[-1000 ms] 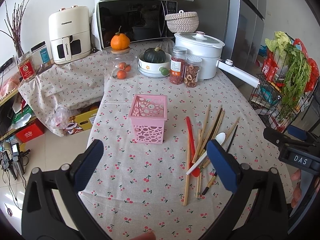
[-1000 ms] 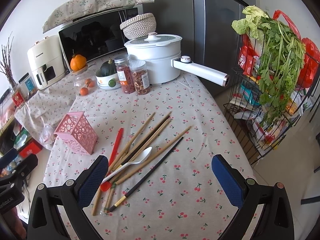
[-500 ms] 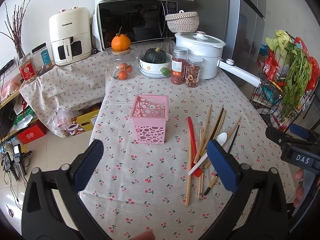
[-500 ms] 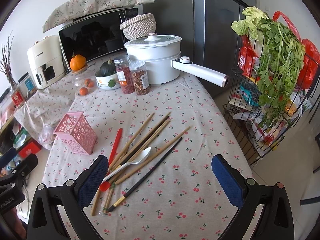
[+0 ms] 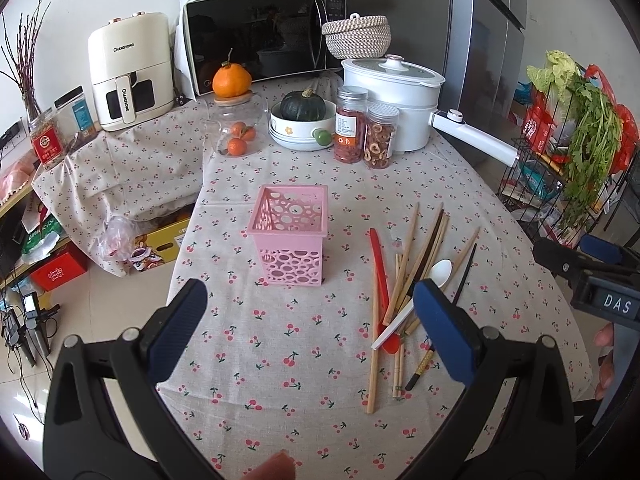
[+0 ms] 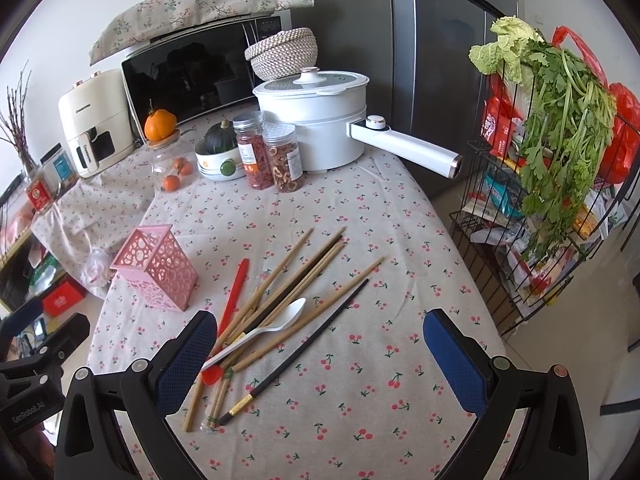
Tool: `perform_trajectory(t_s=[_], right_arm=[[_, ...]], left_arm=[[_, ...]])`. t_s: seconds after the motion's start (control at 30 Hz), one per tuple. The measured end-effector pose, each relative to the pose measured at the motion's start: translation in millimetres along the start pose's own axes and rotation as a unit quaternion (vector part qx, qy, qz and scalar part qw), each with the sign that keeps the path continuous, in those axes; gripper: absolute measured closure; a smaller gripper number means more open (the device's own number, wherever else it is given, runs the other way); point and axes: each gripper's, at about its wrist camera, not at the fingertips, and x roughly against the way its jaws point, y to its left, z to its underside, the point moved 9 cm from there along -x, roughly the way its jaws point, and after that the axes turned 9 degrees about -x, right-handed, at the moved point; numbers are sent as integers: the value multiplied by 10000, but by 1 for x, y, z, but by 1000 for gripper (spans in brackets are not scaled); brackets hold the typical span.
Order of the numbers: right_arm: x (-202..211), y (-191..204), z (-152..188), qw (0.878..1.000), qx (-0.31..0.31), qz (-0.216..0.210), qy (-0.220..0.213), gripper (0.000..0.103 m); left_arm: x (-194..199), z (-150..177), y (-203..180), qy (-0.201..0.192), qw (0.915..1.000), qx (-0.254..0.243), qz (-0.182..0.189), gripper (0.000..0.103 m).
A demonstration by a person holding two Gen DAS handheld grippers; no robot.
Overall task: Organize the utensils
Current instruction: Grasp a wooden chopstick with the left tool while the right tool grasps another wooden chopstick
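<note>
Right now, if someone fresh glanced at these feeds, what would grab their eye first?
Probably the pink basket standing upright mid-table, with nothing visible inside. Just right of it lies a jumbled pile of chopsticks, with a red spoon and a white spoon mixed in. Both tools, left and right, are open above the near edge, holding nothing.

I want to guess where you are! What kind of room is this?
Most likely a home kitchen: a microwave and an air fryer stand at the back, a fridge beside them, and chopsticks lie on the cherry-print tablecloth.
</note>
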Motion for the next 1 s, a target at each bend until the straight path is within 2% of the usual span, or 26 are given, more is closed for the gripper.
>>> perform_trajectory(t_s=[0.17, 0.27, 0.37, 0.53, 0.6, 0.67, 0.77, 0.9, 1.0], right_arm=[[-12, -13, -10, 9998, -126, 63, 142, 0], [-23, -32, -16, 9984, -427, 136, 347, 0], [-37, -49, -19, 9959, -627, 203, 616, 0], [-64, -68, -15, 9905, -667, 475, 1101, 0], [-75, -74, -10, 9876, -672, 572, 1299, 0], [-84, -81, -6, 9850, -685, 655, 1441, 0], [-93, -90, -2, 9818, -701, 797, 1578, 0], [-98, -99, 0, 9788, -807, 825, 1690, 0], [-99, -102, -3, 9789, -853, 794, 1679, 0]], left_arm=[[-11, -10, -15, 199, 9991, 43, 382, 1], [-22, -20, -33, 433, 9970, -215, 608, 1], [-44, -25, -59, 931, 9889, -549, 1015, 1], [-97, -35, -93, 1656, 9748, -582, 1375, 2], [-120, -40, -103, 1803, 9718, -581, 1405, 9], [-144, -42, -112, 1965, 9685, -577, 1417, 24], [-175, -44, -123, 2177, 9629, -470, 1527, 38], [-201, -43, -135, 2259, 9611, -578, 1482, 44], [-216, -39, -141, 2407, 9571, -706, 1452, 61]])
